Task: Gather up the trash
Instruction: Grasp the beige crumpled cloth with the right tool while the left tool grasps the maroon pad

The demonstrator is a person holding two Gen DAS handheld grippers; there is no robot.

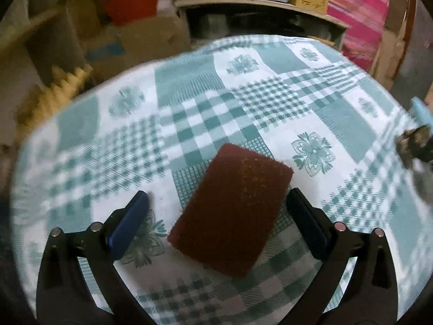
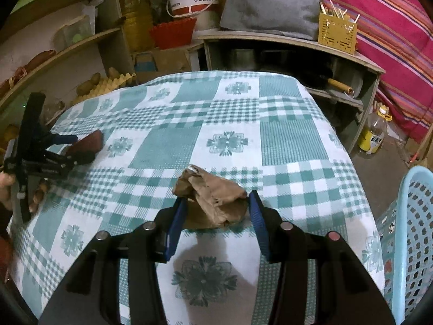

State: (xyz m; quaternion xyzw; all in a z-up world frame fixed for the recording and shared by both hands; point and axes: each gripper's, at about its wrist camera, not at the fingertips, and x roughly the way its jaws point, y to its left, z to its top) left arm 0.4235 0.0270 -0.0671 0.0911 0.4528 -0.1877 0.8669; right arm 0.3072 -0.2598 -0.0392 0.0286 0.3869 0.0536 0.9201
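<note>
Below the middle of the left wrist view, a dark red scouring pad [image 1: 230, 211] is seen lying flat on the checked tablecloth [image 1: 189, 100]. The left gripper [image 1: 217, 201] is held over it with its jaws spread wide. The pad lies between the two fingers, and a strip of cloth is visible between the pad and the left finger; the right finger stands very near the pad's right edge, but it cannot be said for sure whether it touches, because the view is blurred there.

In the right wrist view, a crumpled brown paper bag [image 2: 213, 197] is found in the centre of the frame, on the same tablecloth [image 2: 292, 140]. The right gripper [image 2: 217, 203] is placed around it, partly opened, with one blue pad at each side of the bag. The left pad seems to be against the paper, and the right pad is at the bag's right tip, so the bag looks pinched between them.

At the left edge of this view the left gripper [image 2: 81, 149] is seen again, held by a hand [image 2: 6, 181], with the scouring pad [image 2: 89, 142] at its fingers. At the lower right edge a light blue plastic basket [image 2: 414, 233] with many holes stands just beside the table. Behind the table, shelves [image 2: 270, 43] with a white bucket [image 2: 192, 0] and a yellow holder [image 2: 337, 32] are visible.
</note>
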